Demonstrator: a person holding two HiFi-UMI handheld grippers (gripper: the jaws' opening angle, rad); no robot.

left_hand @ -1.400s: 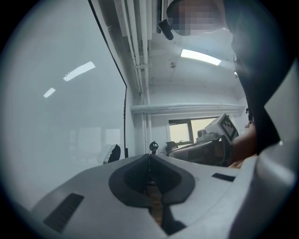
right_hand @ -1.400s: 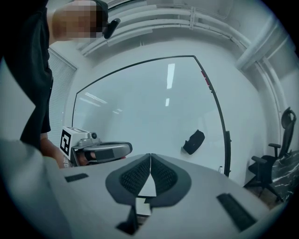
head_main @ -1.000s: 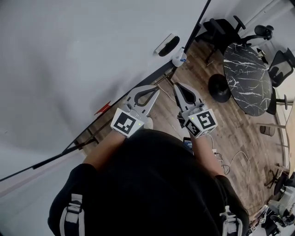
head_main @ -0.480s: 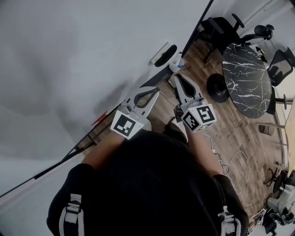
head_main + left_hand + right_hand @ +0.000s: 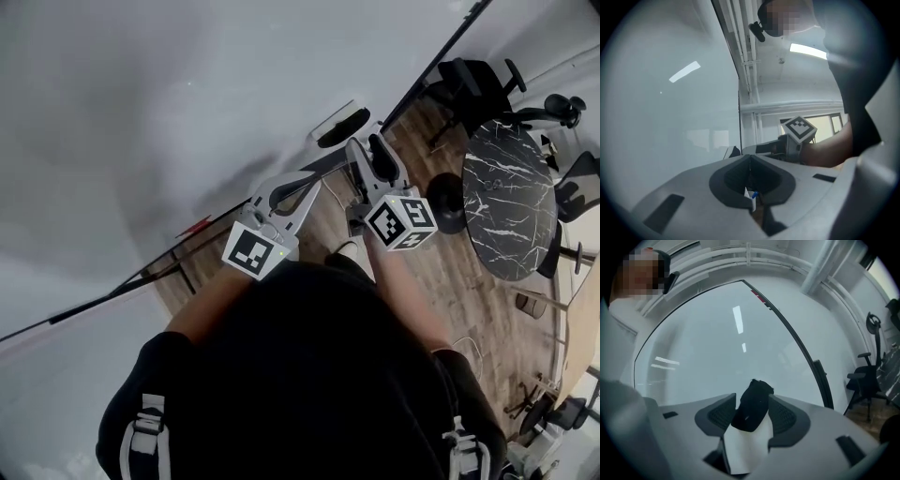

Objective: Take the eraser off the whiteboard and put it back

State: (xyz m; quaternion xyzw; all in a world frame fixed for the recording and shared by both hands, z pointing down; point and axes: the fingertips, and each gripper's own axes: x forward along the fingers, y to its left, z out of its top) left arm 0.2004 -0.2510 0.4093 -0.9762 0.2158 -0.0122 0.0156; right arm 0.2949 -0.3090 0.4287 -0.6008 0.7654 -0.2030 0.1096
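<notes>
The eraser (image 5: 339, 123) sits on the whiteboard (image 5: 187, 94), close to the board's lower edge and near its dark frame (image 5: 441, 56). In the right gripper view the eraser (image 5: 751, 406) has a black top and a white body, and it shows in the gap between the two jaws. The right gripper (image 5: 364, 148) points at it from just beside. Its jaws have just been opening and now stand apart. The eraser is between them, but the pads do not press on it, and on one side a thin gap is visible. The left gripper (image 5: 314, 181) is near the right one, a little further from the eraser, with its tips also toward the board. Its jaws are closed together and carry nothing. Each gripper has a cube (image 5: 401, 223) with square black and white marks at its back end. Away from the board, on the wooden floor (image 5: 441, 262), stands a round table (image 5: 511, 202) with a dark marble top, and black chairs (image 5: 469, 80) are around it.
</notes>
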